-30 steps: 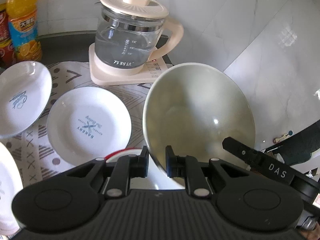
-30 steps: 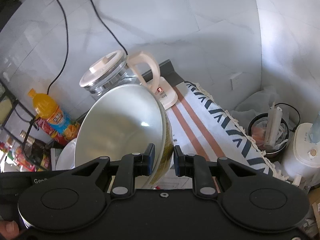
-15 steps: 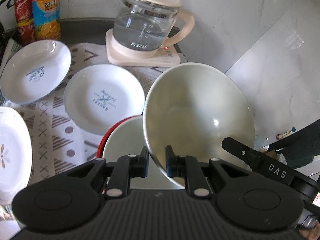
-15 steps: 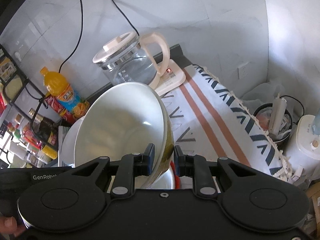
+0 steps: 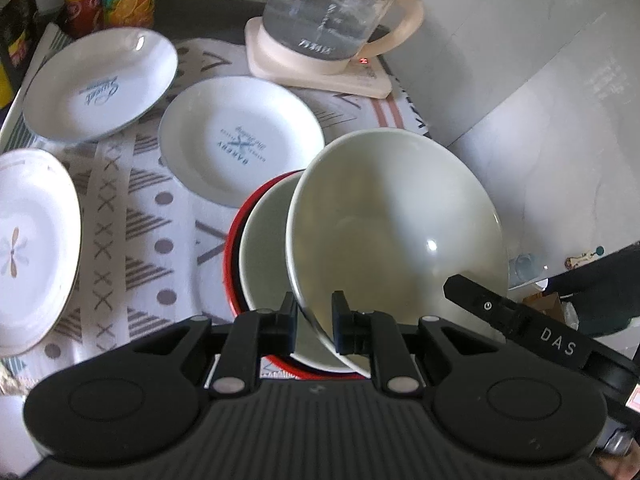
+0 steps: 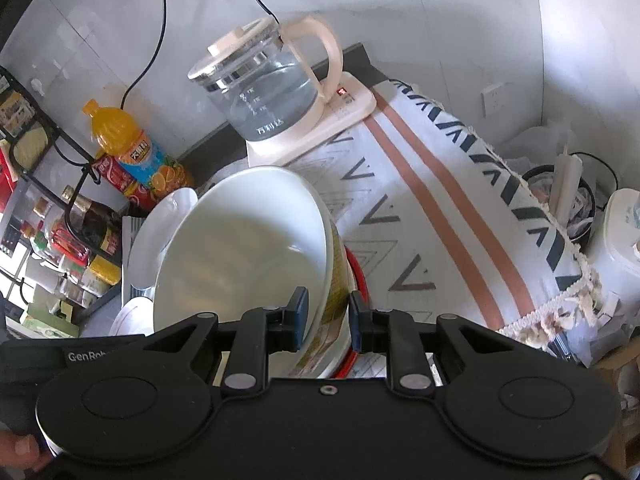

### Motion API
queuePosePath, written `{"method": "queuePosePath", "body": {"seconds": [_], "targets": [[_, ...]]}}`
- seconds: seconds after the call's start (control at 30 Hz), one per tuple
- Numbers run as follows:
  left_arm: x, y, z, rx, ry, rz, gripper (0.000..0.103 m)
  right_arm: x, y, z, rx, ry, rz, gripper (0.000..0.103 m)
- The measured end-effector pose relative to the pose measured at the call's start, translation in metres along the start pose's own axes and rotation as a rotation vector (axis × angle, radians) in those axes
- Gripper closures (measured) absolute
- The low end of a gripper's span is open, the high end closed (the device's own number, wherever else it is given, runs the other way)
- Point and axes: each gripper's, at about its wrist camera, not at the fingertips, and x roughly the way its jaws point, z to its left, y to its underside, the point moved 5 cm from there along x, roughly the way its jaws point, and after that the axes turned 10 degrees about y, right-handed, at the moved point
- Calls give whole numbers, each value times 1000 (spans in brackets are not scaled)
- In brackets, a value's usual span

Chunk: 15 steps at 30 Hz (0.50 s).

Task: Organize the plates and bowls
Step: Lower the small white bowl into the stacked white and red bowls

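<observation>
A large bowl (image 5: 400, 232), pale inside and yellow-patterned outside, hangs tilted between both grippers. My left gripper (image 5: 315, 312) is shut on its near rim. From the opposite side my right gripper (image 6: 326, 320) is shut on the same bowl (image 6: 240, 248). Just beneath it stands a red-rimmed bowl (image 5: 256, 248) on the patterned cloth, its red edge (image 6: 358, 276) showing by the right fingers. Three white plates lie on the cloth: one with blue print (image 5: 240, 140), one further back left (image 5: 100, 84), one with a flower (image 5: 32, 248) at the left.
A glass kettle (image 5: 332, 12) on its cream base stands at the back against the wall. An orange drink bottle (image 6: 132, 148) and a wire rack (image 6: 40, 200) of groceries are at the back left. The striped cloth (image 6: 440, 220) hangs over the table's right edge, with a bin (image 6: 560, 200) below.
Both grippers have come down with the large bowl. The red-rimmed bowl has come into fuller view right beneath it; plates and kettle have slid up in the left wrist view.
</observation>
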Motion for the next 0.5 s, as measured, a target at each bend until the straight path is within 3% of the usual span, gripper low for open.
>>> {"method": "queuePosePath", "body": {"seconds": [0.5], "targets": [[2,-1,17,-38,-49,-27,83,13,3,5,5,-7,12,76]]}}
